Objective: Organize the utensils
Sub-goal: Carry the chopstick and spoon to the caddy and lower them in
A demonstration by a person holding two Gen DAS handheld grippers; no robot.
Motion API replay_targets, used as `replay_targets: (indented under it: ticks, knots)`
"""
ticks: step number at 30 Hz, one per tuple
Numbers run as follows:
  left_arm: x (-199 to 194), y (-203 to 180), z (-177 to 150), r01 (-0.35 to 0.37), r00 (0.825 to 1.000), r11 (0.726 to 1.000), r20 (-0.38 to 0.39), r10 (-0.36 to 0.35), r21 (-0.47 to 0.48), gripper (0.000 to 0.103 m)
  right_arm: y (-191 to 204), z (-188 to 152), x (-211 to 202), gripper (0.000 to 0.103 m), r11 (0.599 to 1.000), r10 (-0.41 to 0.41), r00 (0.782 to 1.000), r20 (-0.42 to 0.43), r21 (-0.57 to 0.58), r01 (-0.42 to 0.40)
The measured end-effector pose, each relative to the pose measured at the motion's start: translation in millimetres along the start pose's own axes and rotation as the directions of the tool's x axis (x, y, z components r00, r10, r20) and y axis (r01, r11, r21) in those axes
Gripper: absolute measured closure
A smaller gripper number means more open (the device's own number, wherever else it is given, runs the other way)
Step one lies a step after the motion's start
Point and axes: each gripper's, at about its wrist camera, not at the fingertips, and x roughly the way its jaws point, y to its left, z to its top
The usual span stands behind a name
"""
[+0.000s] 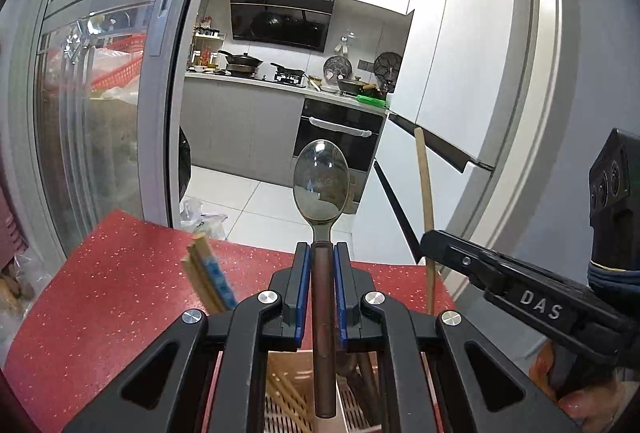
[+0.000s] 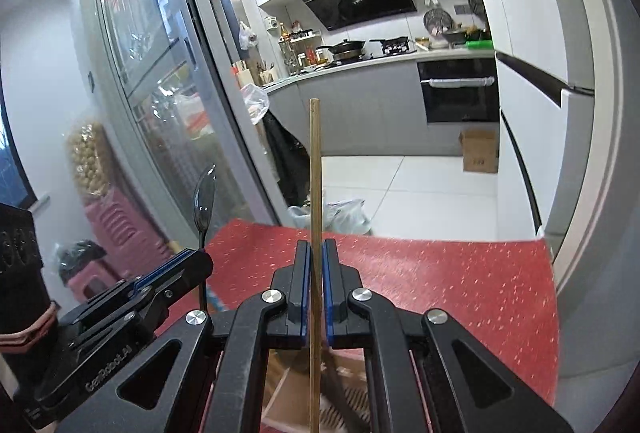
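My left gripper is shut on a spoon with a steel bowl and a brown handle, held upright, bowl up. Its handle end hangs over a wooden slatted utensil holder below the fingers. My right gripper is shut on a single bamboo chopstick, also upright, over the same holder. The right gripper and its chopstick show at the right of the left wrist view. The left gripper and spoon show at the left of the right wrist view.
The red speckled table lies under both grippers, and its far edge meets a white tiled floor. A chopstick bundle with a blue wrapper stands up on the left. A glass sliding door is at left, a white fridge at right.
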Motion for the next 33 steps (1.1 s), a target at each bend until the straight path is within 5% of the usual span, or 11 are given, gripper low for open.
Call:
replay_targets:
  ticks: [8, 13, 24, 33]
  knots:
    - [28.1, 5.5, -15.3, -0.023, 1.000, 1.000, -0.001, 0.023, -0.010, 0.064, 0.6, -13.8, 27.3, 0.097, 0.995, -0.050, 0.998, 0.030, -0.082, 0.053]
    - [36.3, 6.0, -15.5, -0.028, 0.999, 1.000, -0.020, 0.028, -0.014, 0.064, -1.8, -5.3, 31.0, 0.097, 0.998, -0.002, 1.000, 0.024, -0.057, 0.003]
    - [36.8, 9.9, -25.1, -0.068, 0.998, 0.998, 0.008, 0.068, -0.017, 0.064, 4.6, -14.5, 40.7, 0.097, 0.996, 0.009, 0.988, 0.157, -0.088, 0.005]
    - [34.6, 4.5, -44.3, -0.088, 0.996, 0.996, -0.017, 0.088, 0.029, 0.064, 18.2, -36.8, 36.3, 0.097, 0.965, 0.028, 0.991, 0.132, -0.263, 0.008]
